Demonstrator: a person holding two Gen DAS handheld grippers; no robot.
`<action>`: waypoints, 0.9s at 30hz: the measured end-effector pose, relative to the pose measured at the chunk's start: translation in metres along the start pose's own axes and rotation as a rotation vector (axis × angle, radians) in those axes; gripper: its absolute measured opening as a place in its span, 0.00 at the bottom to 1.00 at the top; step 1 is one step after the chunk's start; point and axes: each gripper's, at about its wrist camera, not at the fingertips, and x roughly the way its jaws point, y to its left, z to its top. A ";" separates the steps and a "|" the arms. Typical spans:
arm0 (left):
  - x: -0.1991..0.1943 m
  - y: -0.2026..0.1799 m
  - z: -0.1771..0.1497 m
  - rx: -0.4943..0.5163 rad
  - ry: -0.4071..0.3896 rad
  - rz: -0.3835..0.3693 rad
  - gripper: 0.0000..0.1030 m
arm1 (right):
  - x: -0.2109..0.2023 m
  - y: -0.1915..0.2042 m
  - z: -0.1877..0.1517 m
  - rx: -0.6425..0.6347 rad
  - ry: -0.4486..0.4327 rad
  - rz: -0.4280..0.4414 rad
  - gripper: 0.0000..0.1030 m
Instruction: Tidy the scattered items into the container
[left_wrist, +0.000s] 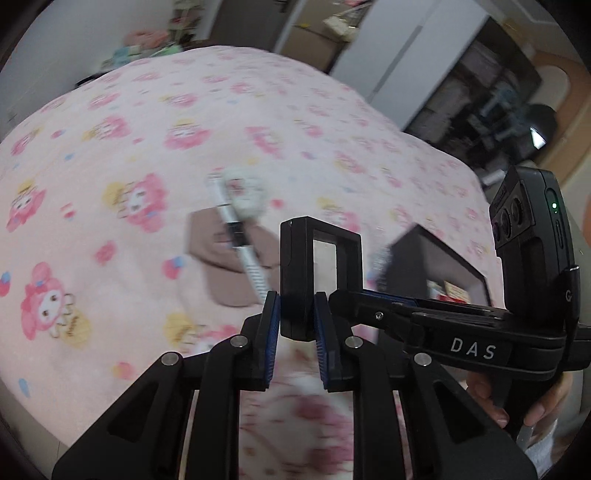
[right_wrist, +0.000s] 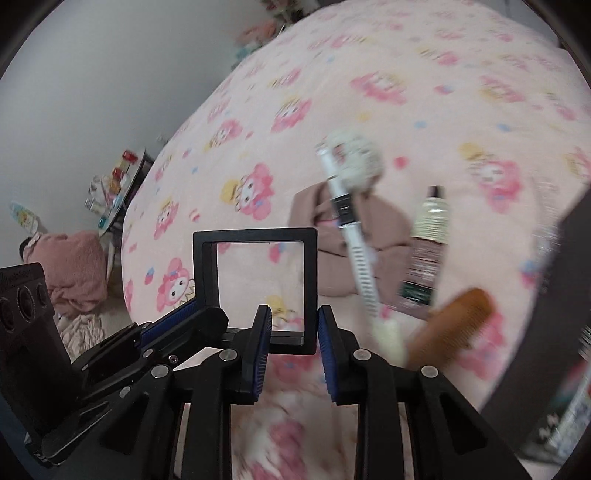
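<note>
Above the pink blanket (left_wrist: 147, 110), both tongs (left_wrist: 295, 314) (right_wrist: 293, 325) pinch one black frame (right_wrist: 255, 284) — edge-on between them.

1 black frame (right_wrist: 255, 236), 1 toothbrush (right_wrist: 354, 251), 1 tube (right_wrist: 424, 251), 1 comb (right_wrist: 454, 321), 1 brown cloth (right_wrist: 384, 229).

White letters "DAS" stood on the black body of the right tongs (left_wrist: 334, 295), seen just right of the left tongs; nothing else was legible.

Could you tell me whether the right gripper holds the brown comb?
No, the brown comb lies on the pink blanket, beside the right gripper.
</note>
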 end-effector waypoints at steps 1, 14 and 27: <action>0.002 -0.017 -0.004 0.023 0.002 -0.023 0.17 | -0.024 -0.014 -0.006 0.012 -0.023 -0.012 0.23; 0.103 -0.200 -0.045 0.267 0.211 -0.180 0.17 | -0.173 -0.190 -0.102 0.229 -0.135 -0.199 0.23; 0.167 -0.224 -0.051 0.339 0.363 -0.032 0.14 | -0.146 -0.262 -0.106 0.295 -0.080 -0.187 0.22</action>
